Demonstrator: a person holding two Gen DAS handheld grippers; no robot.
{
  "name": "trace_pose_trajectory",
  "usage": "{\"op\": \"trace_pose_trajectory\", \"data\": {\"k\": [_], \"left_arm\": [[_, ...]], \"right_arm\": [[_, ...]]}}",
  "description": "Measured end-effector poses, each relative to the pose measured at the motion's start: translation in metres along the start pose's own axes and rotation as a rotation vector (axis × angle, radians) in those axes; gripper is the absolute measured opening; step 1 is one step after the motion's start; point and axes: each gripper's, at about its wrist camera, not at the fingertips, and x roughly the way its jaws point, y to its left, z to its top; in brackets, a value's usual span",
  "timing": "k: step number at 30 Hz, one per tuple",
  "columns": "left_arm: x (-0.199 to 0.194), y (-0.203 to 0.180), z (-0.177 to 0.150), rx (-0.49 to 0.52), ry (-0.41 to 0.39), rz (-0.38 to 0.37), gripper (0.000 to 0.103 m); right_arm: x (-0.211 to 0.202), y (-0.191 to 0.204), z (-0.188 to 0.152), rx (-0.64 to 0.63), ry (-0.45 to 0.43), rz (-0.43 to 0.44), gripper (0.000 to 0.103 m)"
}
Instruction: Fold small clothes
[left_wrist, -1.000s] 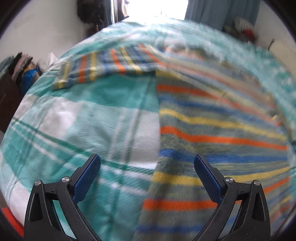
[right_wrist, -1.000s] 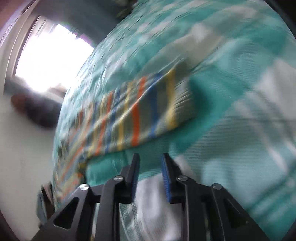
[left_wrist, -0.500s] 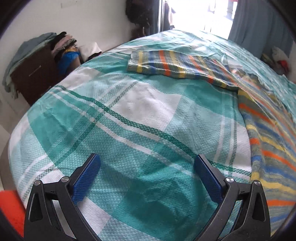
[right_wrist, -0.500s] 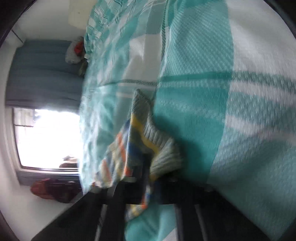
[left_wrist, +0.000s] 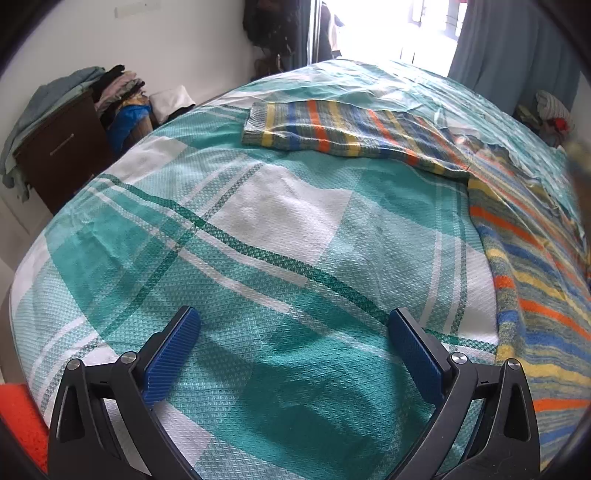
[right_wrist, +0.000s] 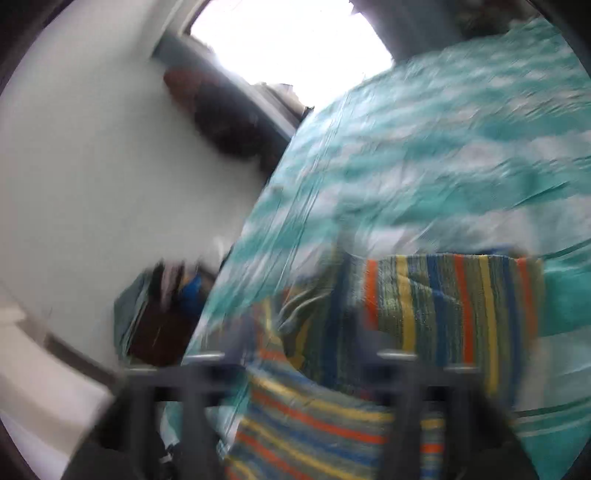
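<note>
Sweater (left_wrist: 347, 131) lies on bedspread (left_wrist: 258, 236); left gripper (left_wrist: 295, 350) wide, right gripper (right_wrist: 299, 373) apparently just opened.

One striped knit garment (left_wrist: 509, 229) lies on one teal-and-white checked bedspread (left_wrist: 258, 229); one sleeve (left_wrist: 332, 129) of it shows spread flat in the left wrist view. Two grippers show, the left gripper (left_wrist: 295, 354) with two blue pads (left_wrist: 173, 354). Of the right gripper (right_wrist: 295, 369) the blur leaves what look like two dark fingers. One dark wooden cabinet (left_wrist: 59, 147) stands by the wall, bearing one heap of clothes (left_wrist: 114, 86). One blue curtain (left_wrist: 517, 51) hangs by one bright window (left_wrist: 417, 33).
</note>
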Motion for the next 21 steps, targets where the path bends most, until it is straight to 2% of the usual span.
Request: {"op": "trace_pose_trajectory", "data": {"k": [3, 5, 7, 11, 12, 13, 14, 15, 16, 17, 19, 21], "left_arm": [[0.001, 0.000, 0.001, -0.002, 0.003, -0.005, 0.102], [0.003, -0.001, 0.002, -0.002, 0.009, -0.008, 0.102], [0.005, -0.002, 0.002, -0.002, 0.013, -0.009, 0.102], [0.006, -0.002, 0.003, -0.001, 0.015, -0.011, 0.102], [0.006, -0.002, 0.002, -0.002, 0.015, -0.012, 0.102], [0.006, -0.002, 0.002, -0.001, 0.016, -0.011, 0.102], [0.006, -0.003, 0.002, 0.001, 0.016, -0.009, 0.102], [0.006, -0.003, 0.002, 0.002, 0.016, -0.006, 0.102], [0.006, -0.004, 0.002, 0.004, 0.015, -0.003, 0.102], [0.007, -0.005, 0.002, 0.006, 0.015, 0.000, 0.103], [0.008, -0.005, 0.001, 0.010, 0.015, 0.004, 0.103], [0.009, -0.006, 0.001, 0.013, 0.012, 0.008, 0.103]], "right_arm": [[0.017, 0.002, 0.002, -0.026, -0.008, -0.038, 0.071], [0.005, -0.039, 0.022, 0.022, -0.044, -0.070, 0.068], [-0.002, -0.069, 0.030, 0.085, -0.037, -0.101, 0.060], [0.017, -0.133, -0.001, 0.171, 0.128, -0.171, 0.046], [0.025, -0.159, -0.020, 0.198, 0.213, -0.298, 0.043], [0.027, -0.174, -0.033, 0.201, 0.268, -0.427, 0.011], [0.024, -0.184, -0.040, 0.188, 0.279, -0.487, 0.000], [0.015, -0.186, -0.040, 0.163, 0.246, -0.516, 0.002], [0.007, -0.182, -0.036, 0.154, 0.217, -0.532, 0.011], [0.001, -0.176, -0.029, 0.137, 0.187, -0.552, 0.013], [-0.003, -0.154, -0.012, 0.068, 0.146, -0.504, 0.017], [0.009, -0.140, 0.004, 0.013, 0.153, -0.468, 0.020]]}}
